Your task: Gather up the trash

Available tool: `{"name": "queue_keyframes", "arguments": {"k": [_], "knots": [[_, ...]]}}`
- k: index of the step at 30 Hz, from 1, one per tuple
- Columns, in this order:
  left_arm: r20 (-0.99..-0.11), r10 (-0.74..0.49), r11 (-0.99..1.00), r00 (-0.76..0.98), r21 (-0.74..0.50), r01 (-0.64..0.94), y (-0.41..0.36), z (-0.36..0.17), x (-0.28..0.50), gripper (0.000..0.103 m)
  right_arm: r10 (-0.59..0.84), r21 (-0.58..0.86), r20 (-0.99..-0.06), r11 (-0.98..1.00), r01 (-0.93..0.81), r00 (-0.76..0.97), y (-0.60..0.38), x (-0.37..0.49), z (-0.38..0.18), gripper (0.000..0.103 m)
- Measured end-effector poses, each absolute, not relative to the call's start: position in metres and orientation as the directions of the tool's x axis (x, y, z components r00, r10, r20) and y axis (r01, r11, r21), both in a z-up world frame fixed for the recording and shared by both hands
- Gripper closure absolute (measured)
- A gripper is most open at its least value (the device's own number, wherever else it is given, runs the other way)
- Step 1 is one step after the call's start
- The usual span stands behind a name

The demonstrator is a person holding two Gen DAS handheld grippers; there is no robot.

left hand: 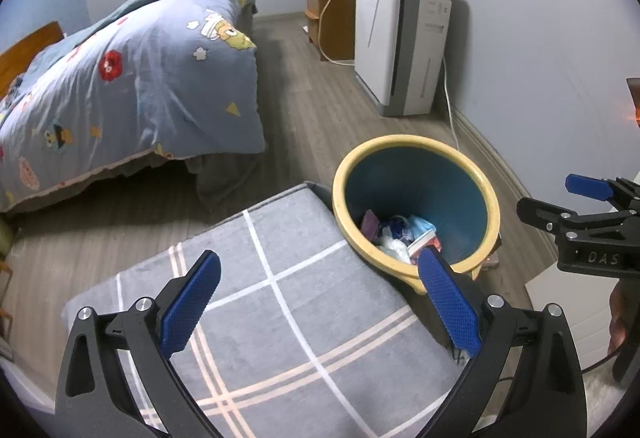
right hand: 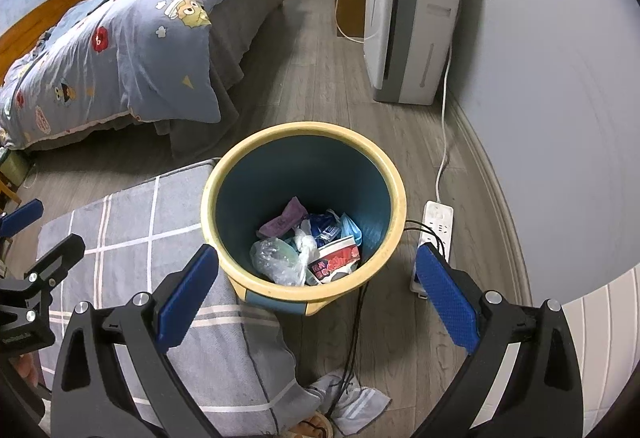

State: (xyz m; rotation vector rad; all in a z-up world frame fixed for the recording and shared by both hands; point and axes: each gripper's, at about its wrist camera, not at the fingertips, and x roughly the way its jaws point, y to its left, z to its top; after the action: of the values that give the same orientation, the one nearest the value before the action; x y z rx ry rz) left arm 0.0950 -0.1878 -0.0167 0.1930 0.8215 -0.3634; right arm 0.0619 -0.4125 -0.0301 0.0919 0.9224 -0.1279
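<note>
Seemingly near done: trash (right hand: 308, 250) already in the bin (right hand: 224, 178) beside the cushion's corner, left tool (left hand: 318, 306) and right tool (right hand: 316, 298) both spread apart and empty, nothing loose visible.

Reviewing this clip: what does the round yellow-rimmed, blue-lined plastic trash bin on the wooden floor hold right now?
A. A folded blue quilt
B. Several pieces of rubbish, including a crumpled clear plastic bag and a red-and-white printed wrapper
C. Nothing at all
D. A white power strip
B: the right wrist view looks down into the trash bin, where a clear plastic bag and a red-and-white wrapper lie among other scraps at the bottom.
</note>
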Motion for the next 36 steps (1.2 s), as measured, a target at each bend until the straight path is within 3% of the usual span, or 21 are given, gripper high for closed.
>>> {"name": "queue_keyframes", "arguments": {"k": [36], "knots": [[-0.744, -0.239, 0.916, 0.623, 0.039, 0.398, -0.192, -0.0165, 0.094, 0.005, -0.081, 0.028, -0.81, 0.984, 0.176, 0.58, -0.4189, 0.0607, -0.0348, 0.006]]}}
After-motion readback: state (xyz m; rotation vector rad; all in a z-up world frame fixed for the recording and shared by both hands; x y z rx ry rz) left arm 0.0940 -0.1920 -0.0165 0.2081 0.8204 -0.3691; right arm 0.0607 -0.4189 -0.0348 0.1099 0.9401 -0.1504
